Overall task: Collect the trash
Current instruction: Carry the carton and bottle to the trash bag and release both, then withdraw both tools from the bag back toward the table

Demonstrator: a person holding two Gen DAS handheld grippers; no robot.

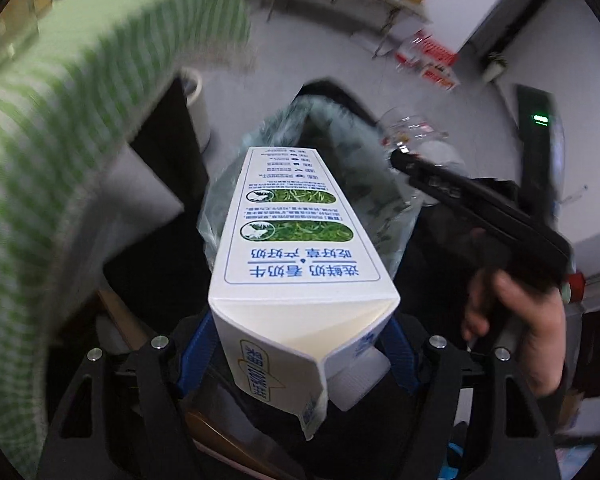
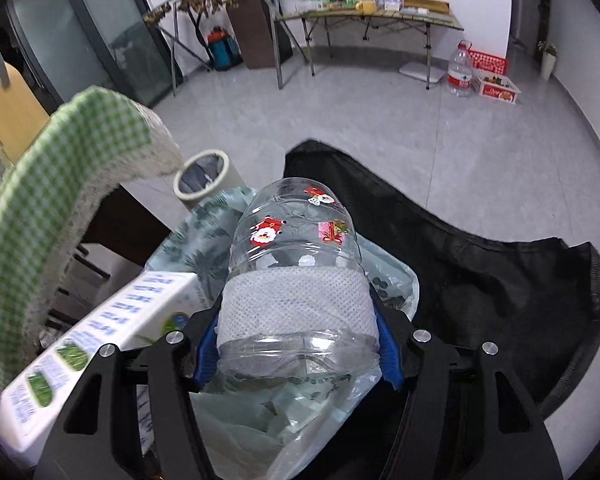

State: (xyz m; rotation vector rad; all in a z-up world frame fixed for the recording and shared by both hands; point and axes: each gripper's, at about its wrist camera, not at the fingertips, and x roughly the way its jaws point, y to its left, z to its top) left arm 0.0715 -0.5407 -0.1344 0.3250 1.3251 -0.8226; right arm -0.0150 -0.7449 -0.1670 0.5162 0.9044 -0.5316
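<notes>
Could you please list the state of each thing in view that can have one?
Milk carton: clamped in the left hand-held gripper, gable end toward the camera, white cap on.
Clear plastic bottle: clamped in the right hand-held gripper, Christmas stickers on it, looks empty.
Patterned trash bag: open, below both items.
Small round bin: open, lined.
Big water bottle: upright on the floor.

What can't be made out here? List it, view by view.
- Left wrist view: the green checked tablecloth is motion-blurred; the white milk carton hides most of the patterned plastic trash bag.
- Right wrist view: the clear plastic bottle with Christmas stickers covers the bag's opening, so its contents are unclear; the carton is cut off by the left hand-held gripper's edge of frame.
</notes>
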